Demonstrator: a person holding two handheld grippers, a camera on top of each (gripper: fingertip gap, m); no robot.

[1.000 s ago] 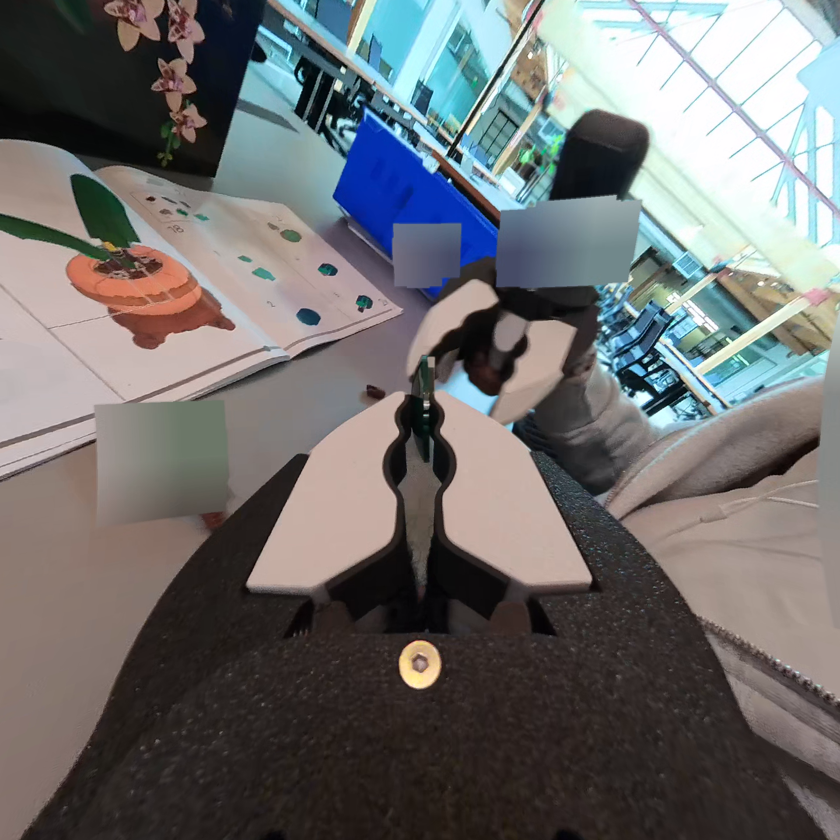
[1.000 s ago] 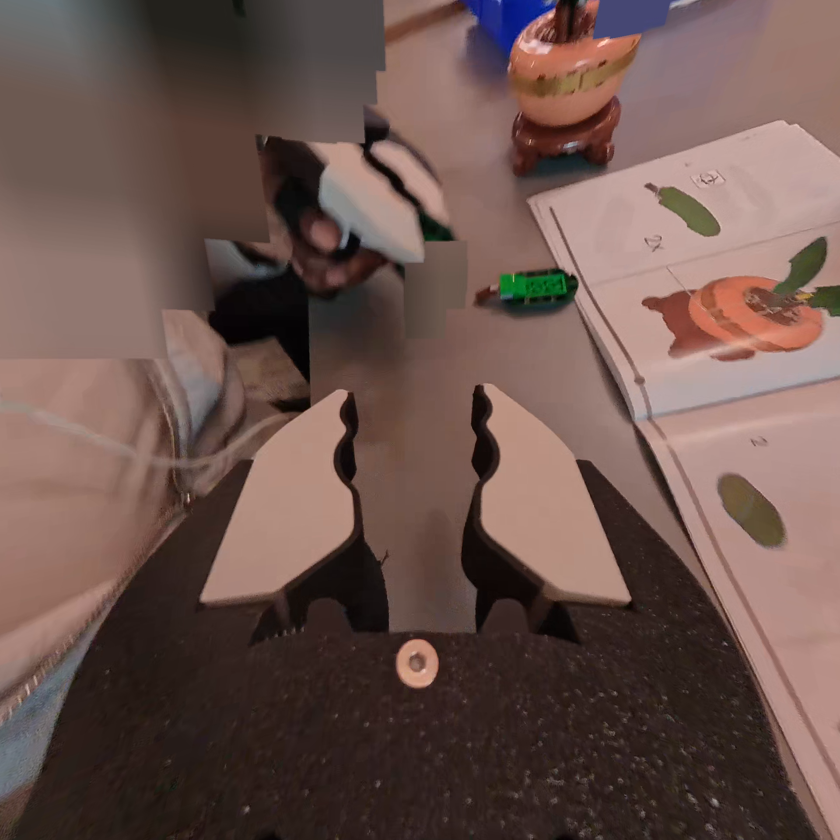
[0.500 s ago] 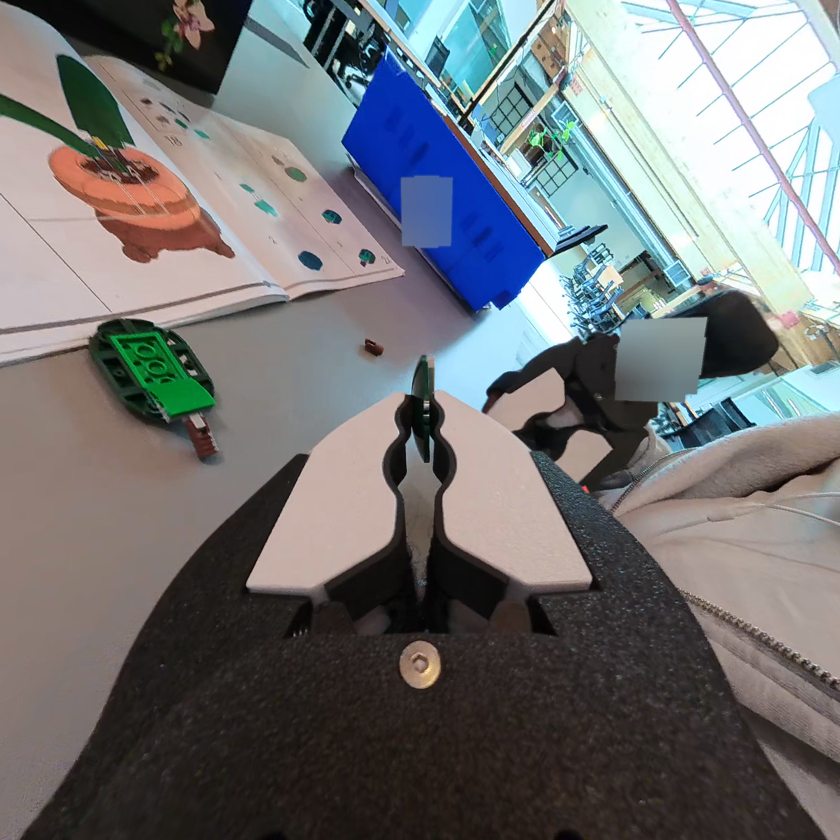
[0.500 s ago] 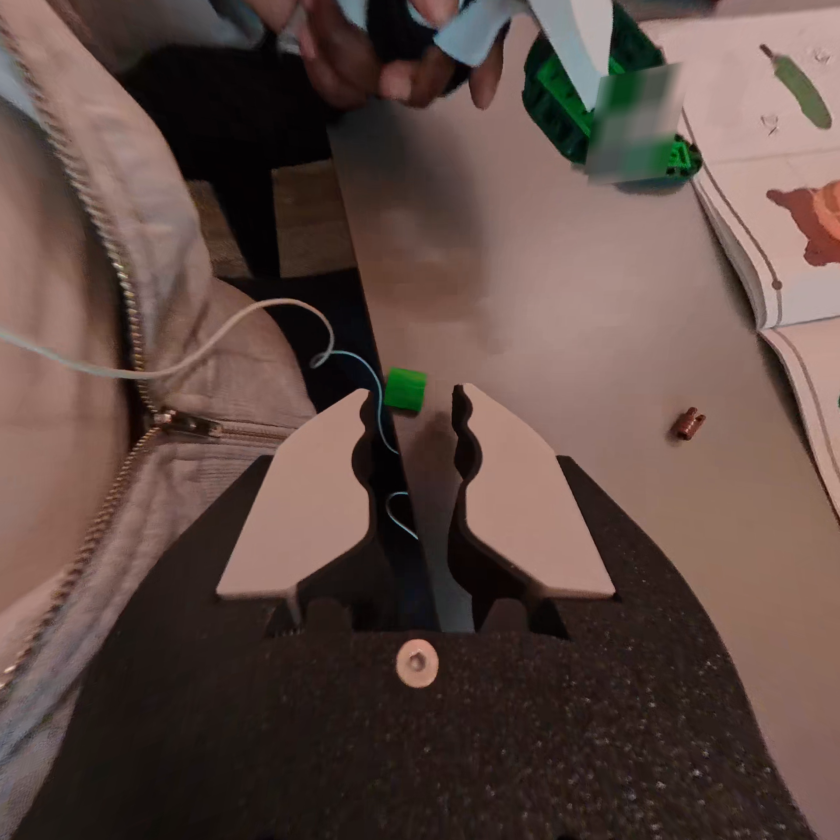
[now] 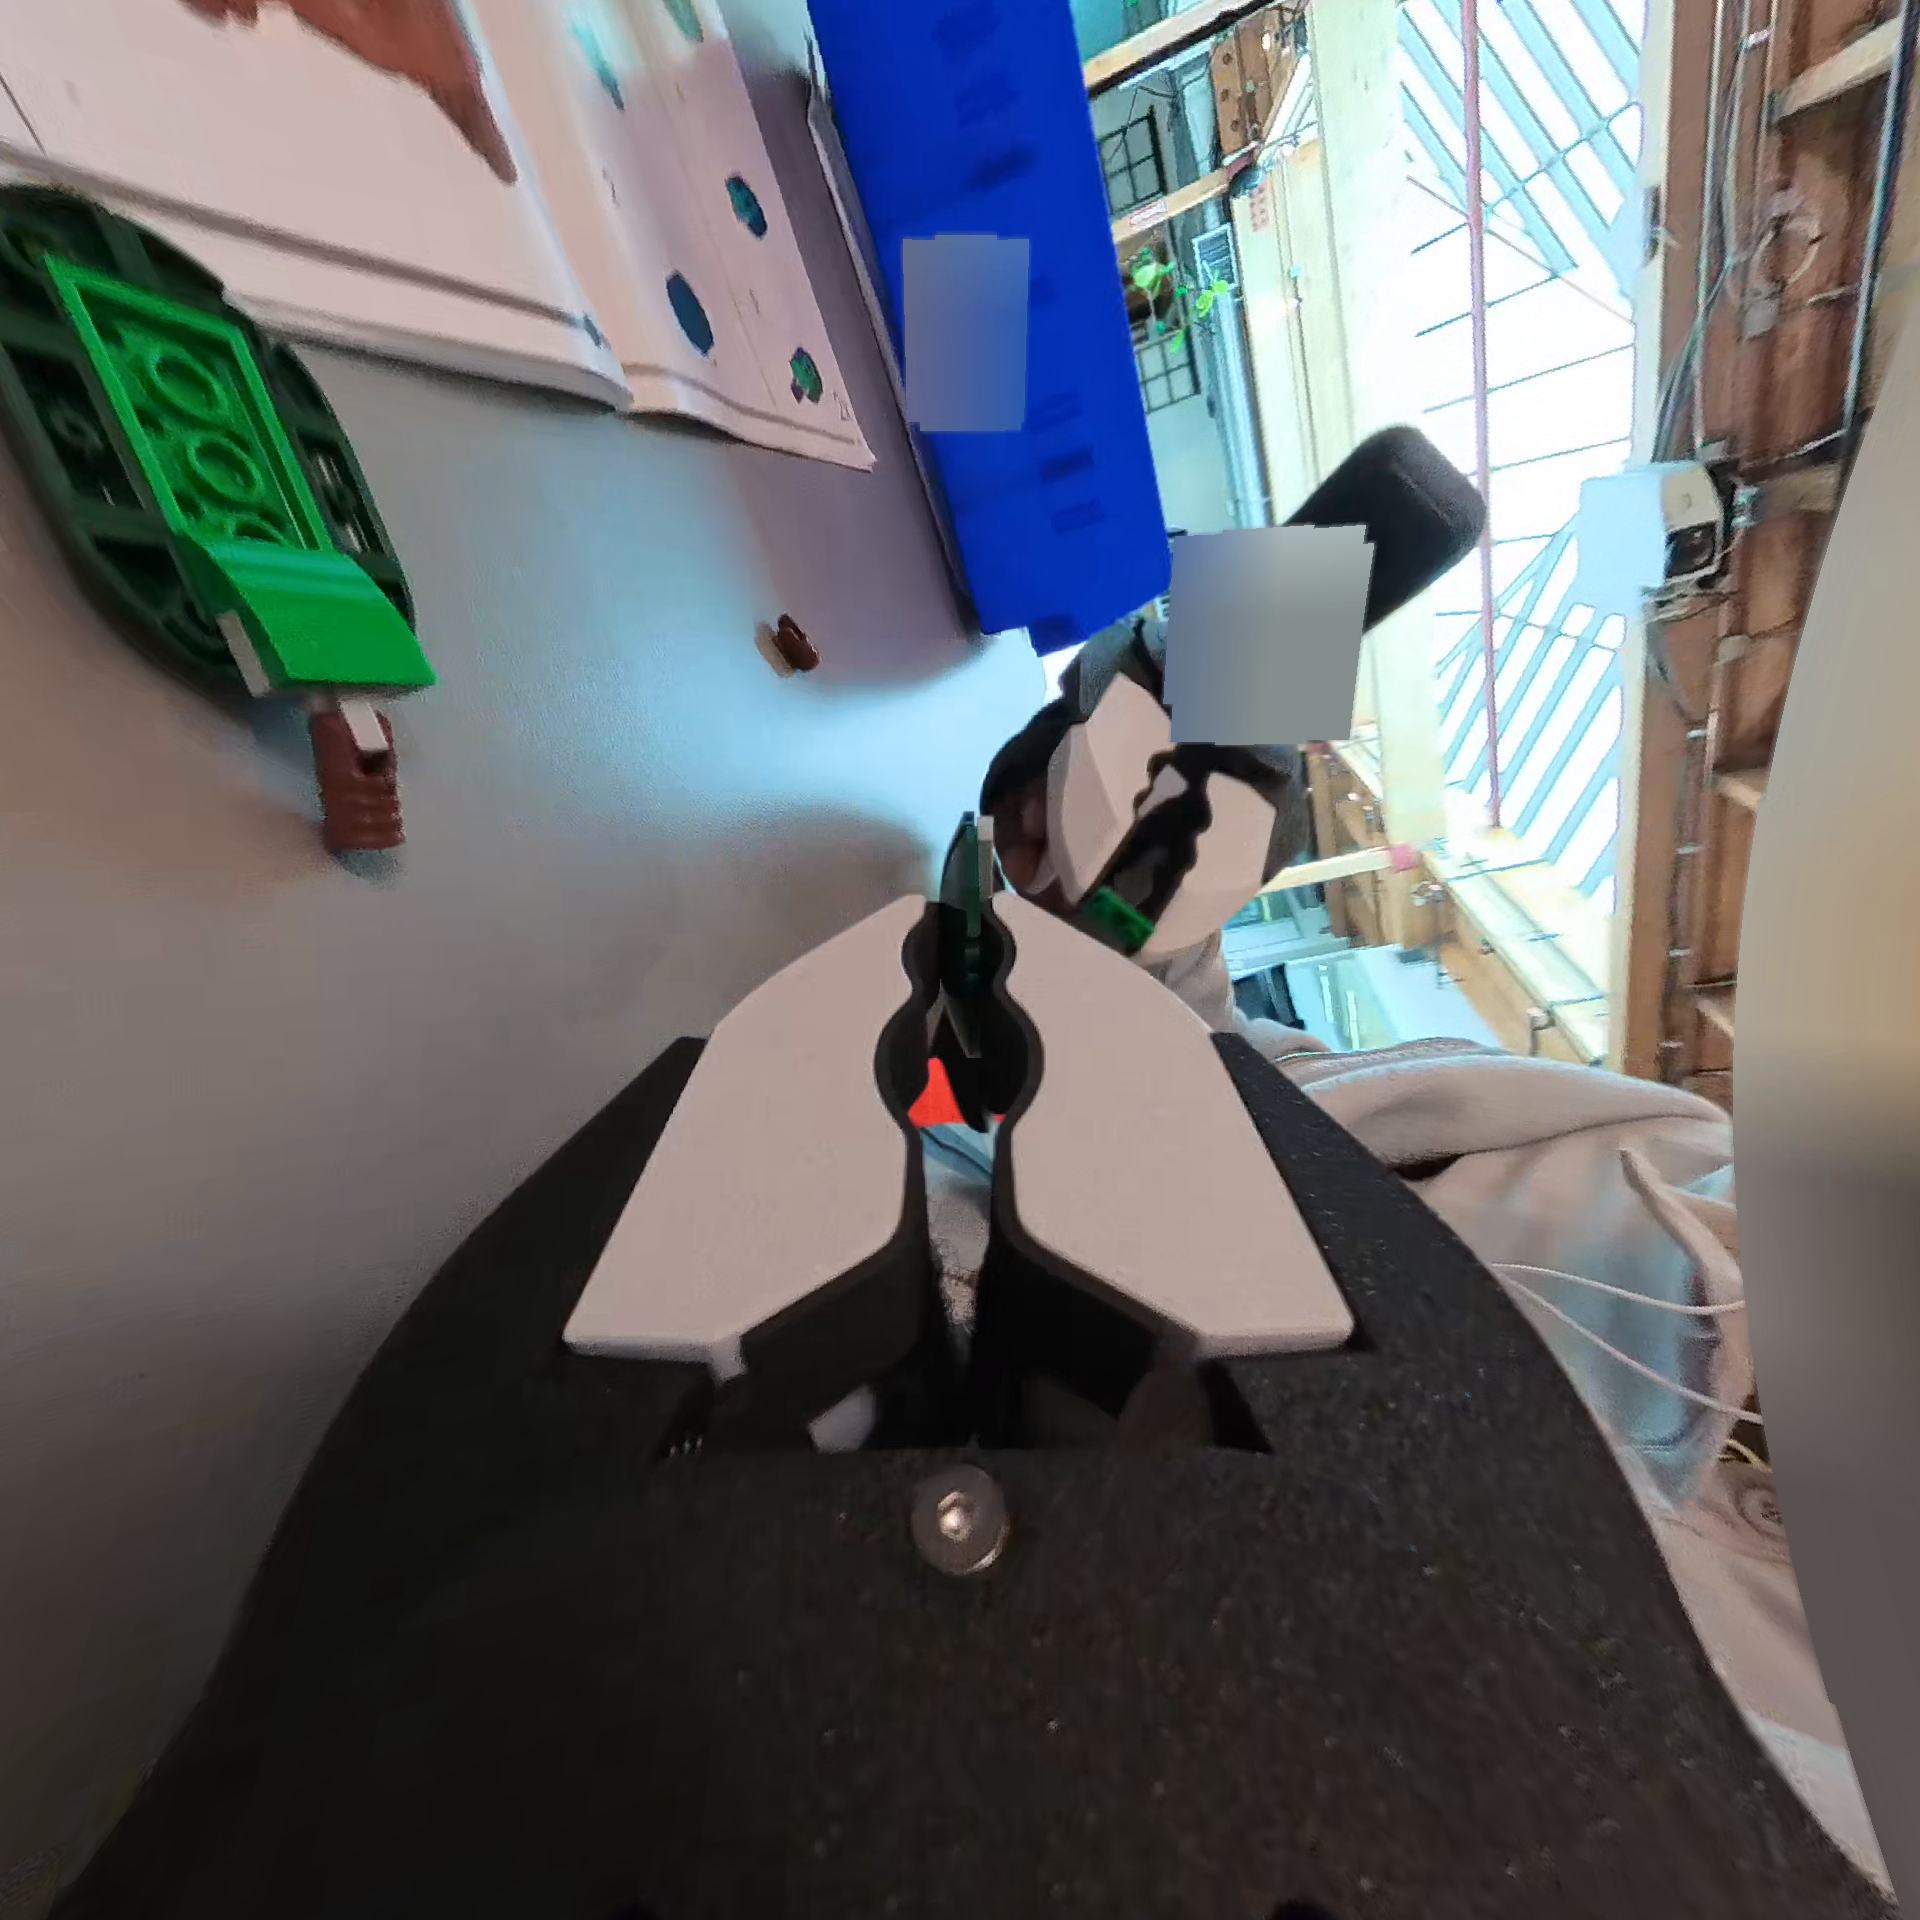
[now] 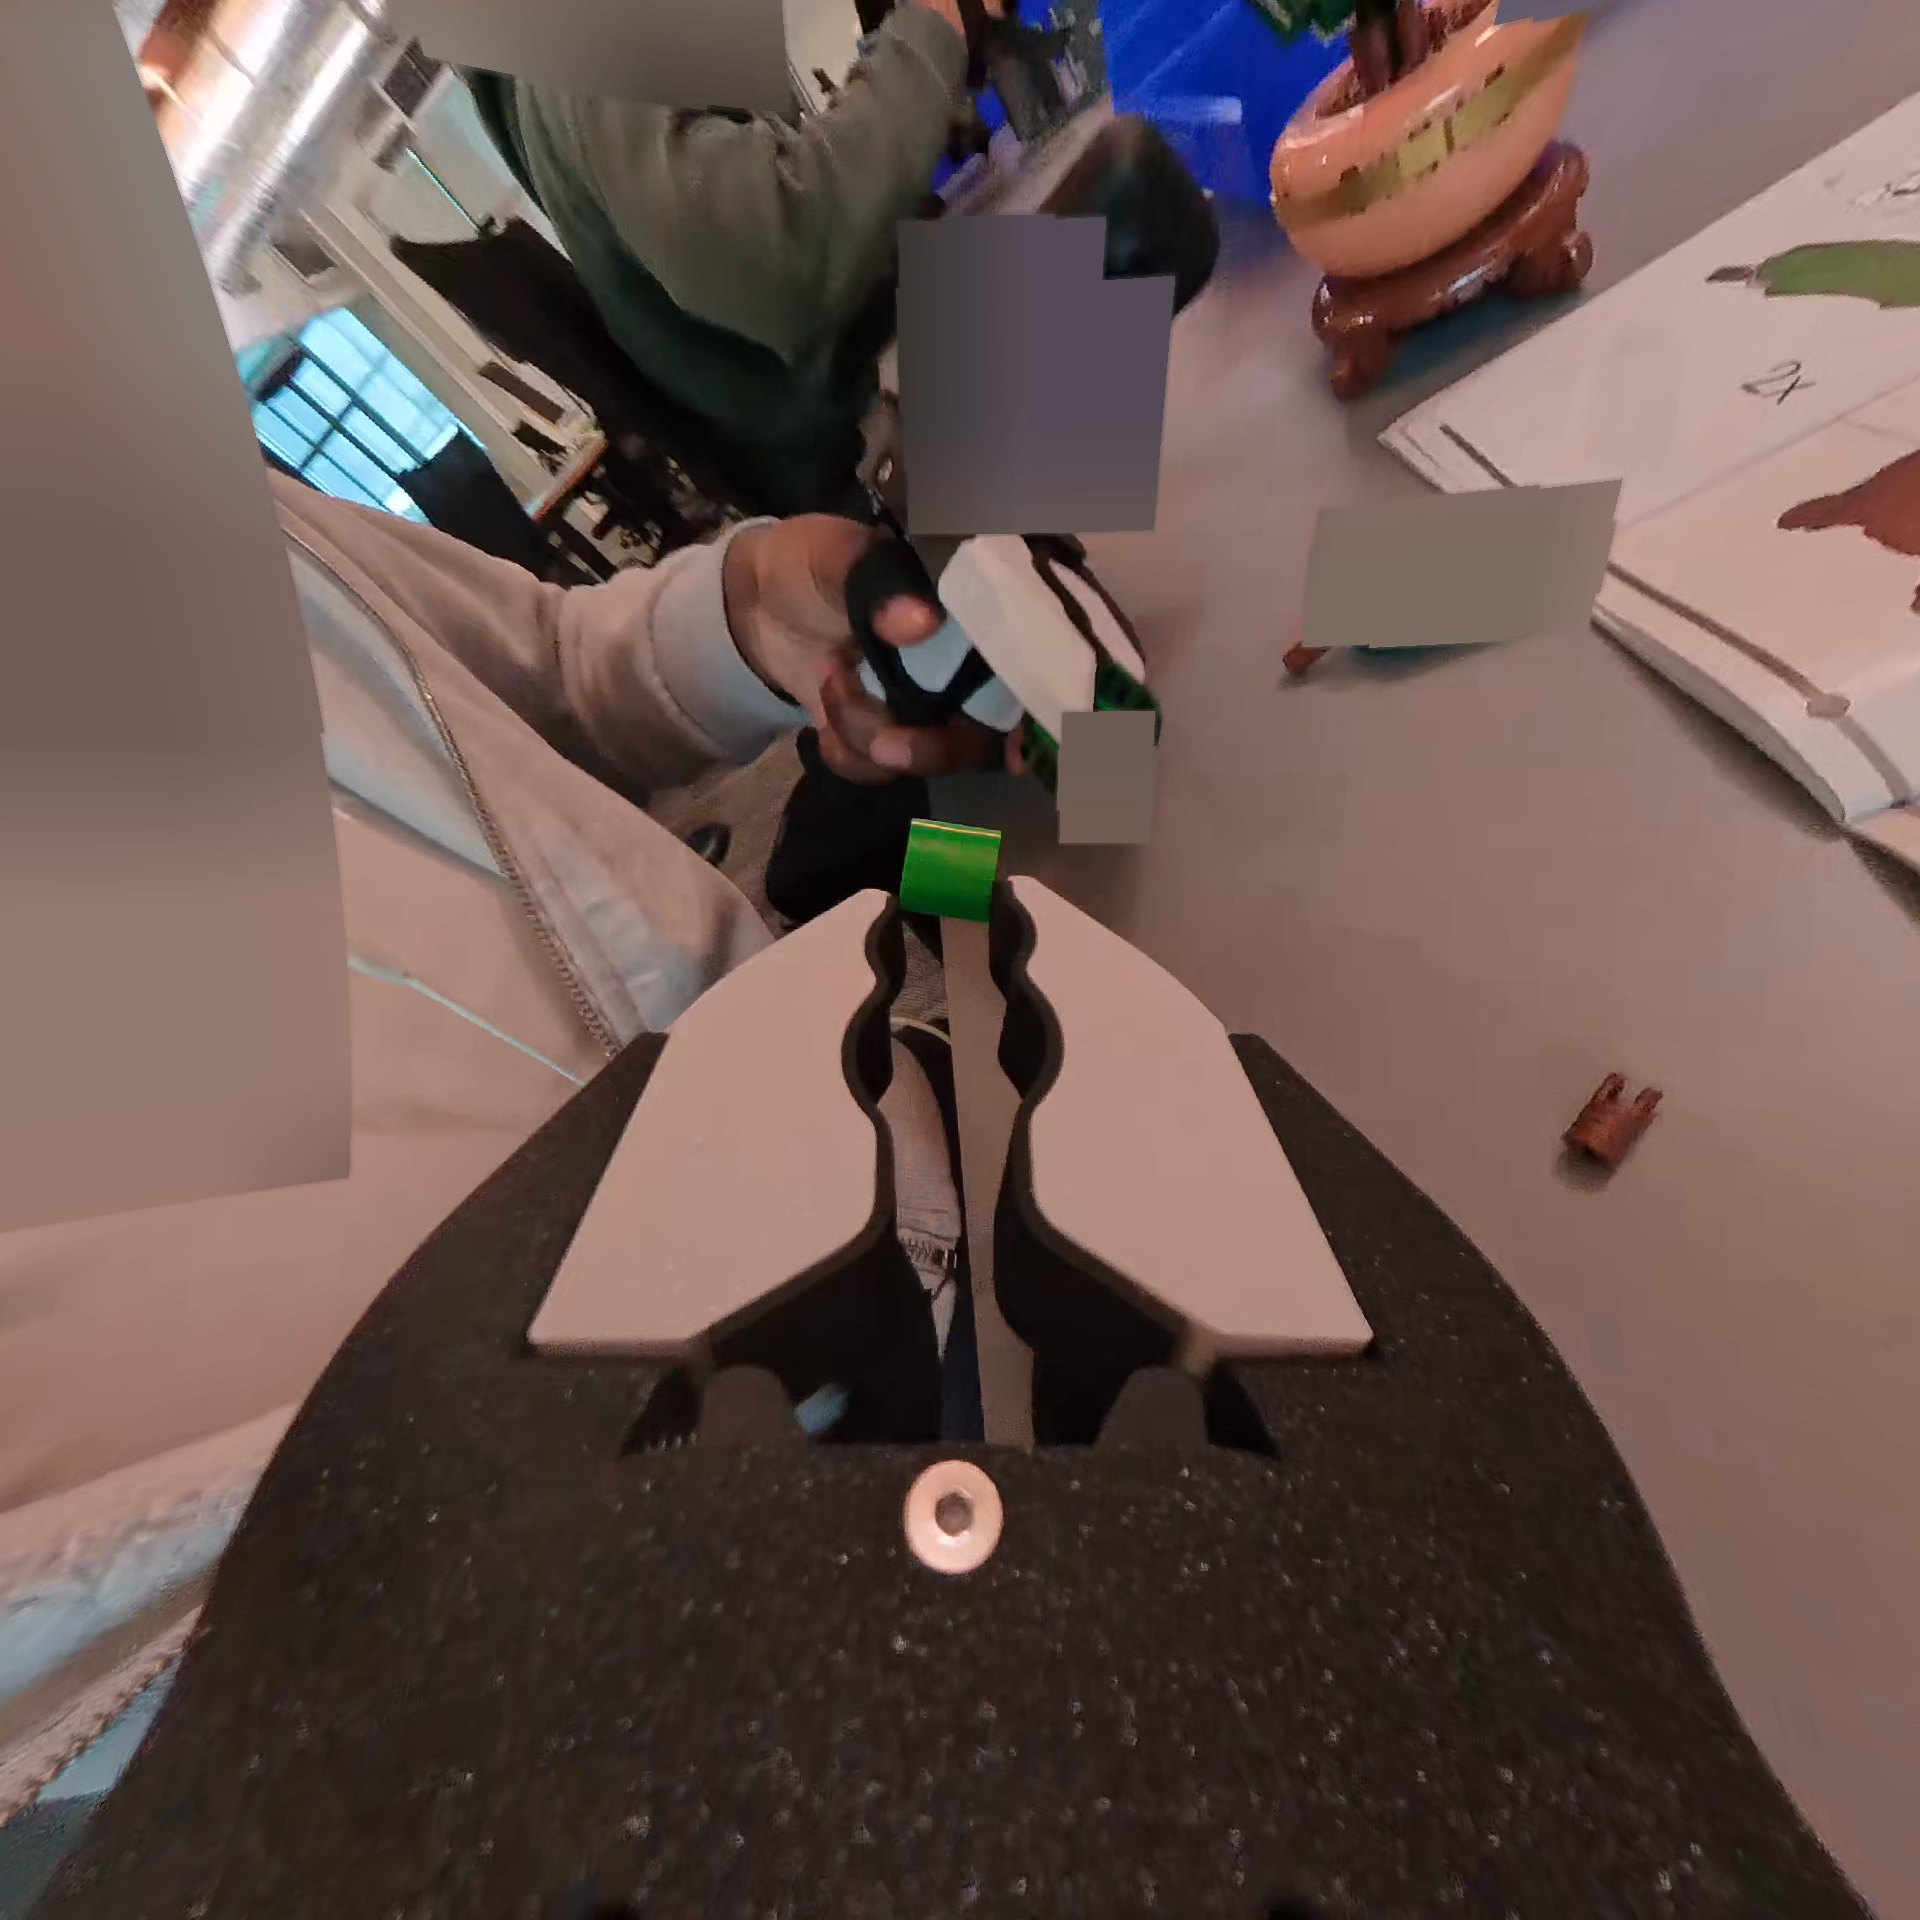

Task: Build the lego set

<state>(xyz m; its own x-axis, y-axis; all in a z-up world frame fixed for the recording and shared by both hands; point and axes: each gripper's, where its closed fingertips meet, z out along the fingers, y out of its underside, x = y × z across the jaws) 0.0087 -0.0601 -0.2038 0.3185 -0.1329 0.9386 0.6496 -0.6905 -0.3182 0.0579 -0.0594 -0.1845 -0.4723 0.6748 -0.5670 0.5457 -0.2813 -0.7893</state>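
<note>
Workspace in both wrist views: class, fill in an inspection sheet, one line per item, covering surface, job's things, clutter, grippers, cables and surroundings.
Surface: grey table.
Job's things: green leaf assembly lying by the open booklet; built pot standing behind the booklet.
Clutter: loose brown piece; blue bin.
Grippers: left gripper shut on dark green plate; right gripper shut on green brick.
Cables: thin white cord on the hoodie.
Surroundings: another person, desks, windows.
</note>
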